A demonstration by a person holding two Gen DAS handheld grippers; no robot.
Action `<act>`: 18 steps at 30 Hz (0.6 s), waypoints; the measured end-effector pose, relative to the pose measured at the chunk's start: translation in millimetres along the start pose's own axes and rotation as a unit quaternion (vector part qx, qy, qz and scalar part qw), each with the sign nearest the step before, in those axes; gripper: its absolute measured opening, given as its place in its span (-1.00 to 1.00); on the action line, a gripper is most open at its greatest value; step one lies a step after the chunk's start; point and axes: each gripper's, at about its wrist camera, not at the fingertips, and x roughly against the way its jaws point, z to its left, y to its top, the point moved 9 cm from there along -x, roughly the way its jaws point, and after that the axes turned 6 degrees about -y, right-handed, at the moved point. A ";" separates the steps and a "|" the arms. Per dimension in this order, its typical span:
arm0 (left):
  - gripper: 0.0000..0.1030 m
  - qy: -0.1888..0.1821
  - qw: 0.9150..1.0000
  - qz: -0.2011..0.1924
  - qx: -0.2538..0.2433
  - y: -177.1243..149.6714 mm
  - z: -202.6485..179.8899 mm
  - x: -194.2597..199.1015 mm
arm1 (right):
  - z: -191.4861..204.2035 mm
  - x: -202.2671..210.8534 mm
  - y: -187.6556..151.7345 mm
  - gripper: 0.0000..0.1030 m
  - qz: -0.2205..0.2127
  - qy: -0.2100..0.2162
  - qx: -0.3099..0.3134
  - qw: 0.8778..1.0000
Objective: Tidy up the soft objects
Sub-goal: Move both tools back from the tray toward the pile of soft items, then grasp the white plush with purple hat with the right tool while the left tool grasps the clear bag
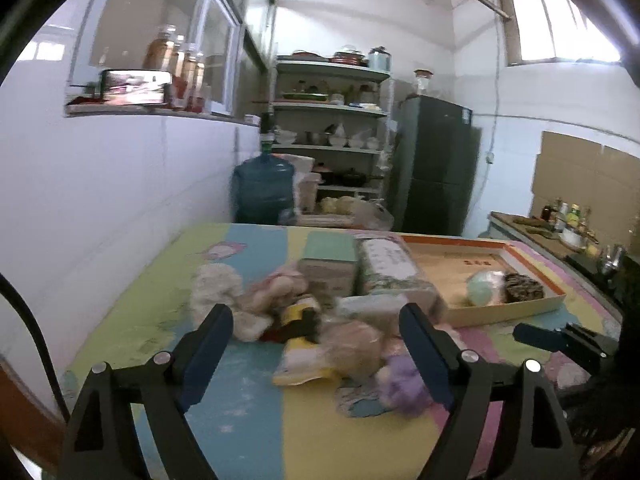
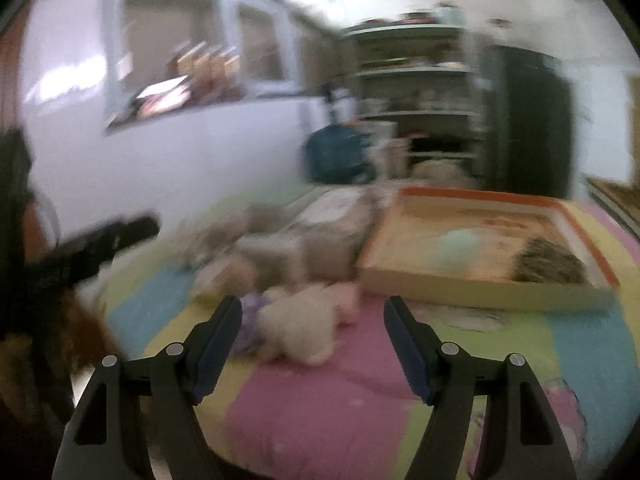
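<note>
Start at the left of the desk (image 1: 240,420), where the striped mat is bare. Your left tongs (image 1: 316,324) stand wide apart with nothing between the pads, aimed down at the heap of soft toys (image 1: 280,304) in the middle. The heap is tangled: a cream plush toy (image 1: 216,284) at its left edge, a pinkish one beside it, a yellow-and-black piece under them, and a purple plush toy (image 1: 400,384) nearest the right finger. Pick one item from the edge rather than the core, so you lift one toy and not a clump; the cream one looks the freest.

Behind the heap sit two boxes (image 1: 360,268), touching the toys. Approach from the near side so that you do not shove them.

Further right, the shallow cardboard tray (image 2: 480,284) already holds a pale green ball (image 2: 456,248) and a dark patterned item (image 2: 552,264). It is probably where the toys go, and most of its floor is bare.

Your right tongs (image 2: 312,320) are also spread and empty, with a white plush toy (image 2: 300,320) lying between the fingers but not touched by either pad. That view is badly blurred, so slow the hand before you close. Go low, take the body rather than a limb, squeeze until the stuffing gives, then carry it clear over the tray wall.
</note>
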 end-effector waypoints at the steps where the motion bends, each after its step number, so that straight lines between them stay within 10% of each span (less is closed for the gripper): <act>1: 0.65 0.004 1.000 -0.006 0.004 -0.5 5.2 3.6 | 6.7 -4.4 -1.7 0.45 0.007 0.011 0.035 0.999; 18: 0.65 -0.026 0.999 0.028 0.021 -23.1 32.8 -5.1 | 42.6 -81.2 -29.1 0.45 0.153 0.132 0.394 0.897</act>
